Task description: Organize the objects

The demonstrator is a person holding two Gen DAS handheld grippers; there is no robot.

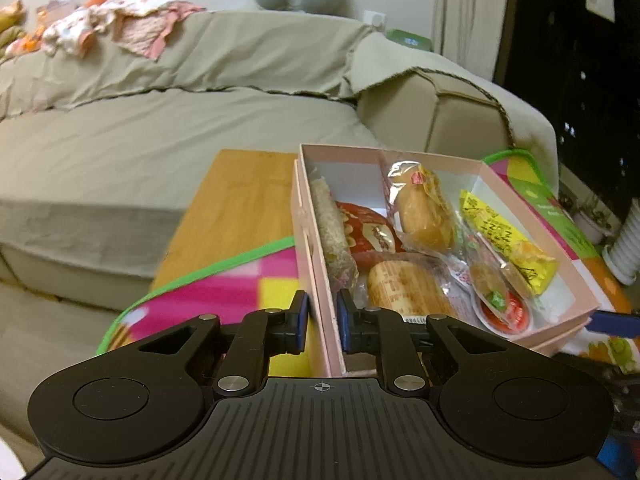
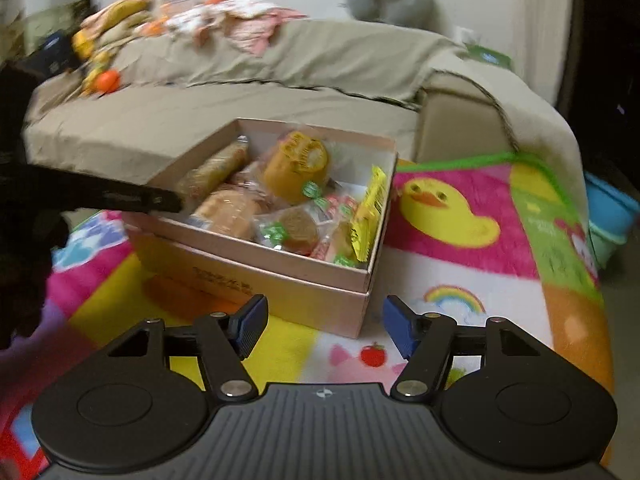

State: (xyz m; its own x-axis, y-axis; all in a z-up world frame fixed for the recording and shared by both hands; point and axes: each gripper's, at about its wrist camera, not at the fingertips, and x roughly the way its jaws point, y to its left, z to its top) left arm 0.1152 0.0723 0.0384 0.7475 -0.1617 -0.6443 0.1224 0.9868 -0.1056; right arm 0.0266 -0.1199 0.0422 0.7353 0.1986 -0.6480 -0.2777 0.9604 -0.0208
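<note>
Currently your left gripper (image 1: 322, 318) is clamped on the near left wall of the pink cardboard box (image 1: 316, 248), one pad outside the wall, one inside. Your right gripper (image 2: 323, 326) is released: jaws apart, nothing between them, sitting just off the box's near right corner above the cartoon play mat (image 2: 448, 216). No contact with the box that I can see.

Box sits on that mat, nested in its own lid or base. It's full of wrapped snacks: a long rice-crisp roll (image 1: 332, 228) along the left wall, a red packet (image 1: 370, 232) beside it, a wrapped bun (image 1: 426, 212) near the middle, a yellow printed sachet (image 1: 506, 238) by the right wall, and a small jelly cup (image 1: 505, 312) at the near right corner.

Beyond the box: a wooden board (image 1: 236, 208), then a beige covered sofa (image 1: 180, 120). Right wrist view is motion-blurred, so fine detail there is unreliable.
</note>
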